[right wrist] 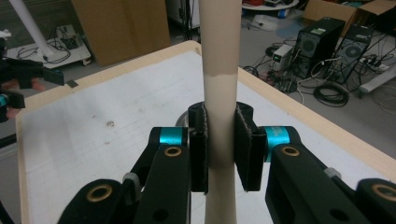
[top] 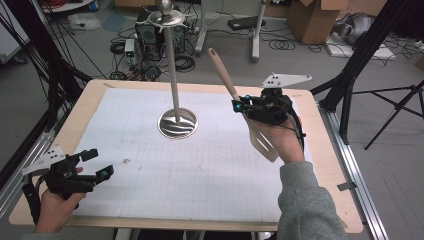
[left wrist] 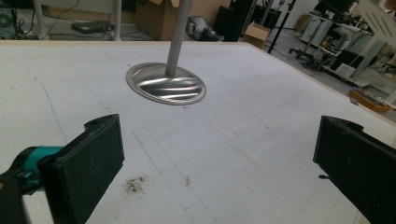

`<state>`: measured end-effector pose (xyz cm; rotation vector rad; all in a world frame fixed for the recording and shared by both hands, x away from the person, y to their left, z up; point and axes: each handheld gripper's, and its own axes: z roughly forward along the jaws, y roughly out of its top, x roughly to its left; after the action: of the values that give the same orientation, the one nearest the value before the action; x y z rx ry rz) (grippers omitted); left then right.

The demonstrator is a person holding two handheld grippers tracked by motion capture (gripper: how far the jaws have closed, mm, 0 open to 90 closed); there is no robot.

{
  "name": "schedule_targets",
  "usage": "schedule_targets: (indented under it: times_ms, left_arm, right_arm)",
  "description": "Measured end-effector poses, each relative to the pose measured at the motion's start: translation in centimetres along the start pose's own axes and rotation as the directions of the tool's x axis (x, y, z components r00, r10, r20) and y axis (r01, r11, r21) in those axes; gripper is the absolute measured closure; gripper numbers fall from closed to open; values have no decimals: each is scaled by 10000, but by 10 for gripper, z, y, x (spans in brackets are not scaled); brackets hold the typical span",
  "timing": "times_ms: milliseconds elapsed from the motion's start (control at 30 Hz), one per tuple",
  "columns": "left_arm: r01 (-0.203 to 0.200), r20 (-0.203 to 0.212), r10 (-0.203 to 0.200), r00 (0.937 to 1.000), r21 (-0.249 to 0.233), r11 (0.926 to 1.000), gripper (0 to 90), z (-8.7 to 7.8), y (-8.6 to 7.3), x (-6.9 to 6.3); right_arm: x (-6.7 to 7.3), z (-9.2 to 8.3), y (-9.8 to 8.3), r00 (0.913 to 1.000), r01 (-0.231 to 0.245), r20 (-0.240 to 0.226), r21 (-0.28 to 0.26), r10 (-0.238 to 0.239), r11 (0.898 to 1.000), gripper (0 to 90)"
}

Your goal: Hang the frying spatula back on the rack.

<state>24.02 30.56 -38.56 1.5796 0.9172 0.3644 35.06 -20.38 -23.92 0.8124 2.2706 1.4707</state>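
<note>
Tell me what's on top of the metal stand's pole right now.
The stand carries a shallow metal dish with a rounded knob above it at the pole's top; no utensil hangs there. The spatula is clamped in the right gripper. The dish's inside is hidden.

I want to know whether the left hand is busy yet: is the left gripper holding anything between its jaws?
No: the left gripper has its jaws wide apart with just the bare table between them.

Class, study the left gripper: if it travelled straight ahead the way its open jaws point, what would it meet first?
Probably the stand's round metal base, with the pole rising from it. The left gripper points across bare white mat towards it; nothing lies between, though depth is hard to judge.
</note>
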Motion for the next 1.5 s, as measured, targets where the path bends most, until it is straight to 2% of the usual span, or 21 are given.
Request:
schedule_targets:
  times_ms: [633,1067,1300,1500]
  left_arm:
    - [71,-59,-72,10000,-41,10000,21,-6,-2,-1]
    - [73,-119,-74,9999,-76,9999,21,-11,-2,-2]
    - [142,-117,-144,9998,-107,9998,21,-12,-3,-1]
    - [135,-122,-136,9998,-99,9999,21,-12,-3,-1]
  right_arm:
    - [-5,17,34,9996,21,-263,-194,-26,9998,781]
    - [3,23,56,9999,157,-45,-170,-157,9997,781]
    - [6,29,60,9997,220,-66,-41,-220,9998,781]
    - [5,32,63,10000,86,16,-33,-86,10000,781]
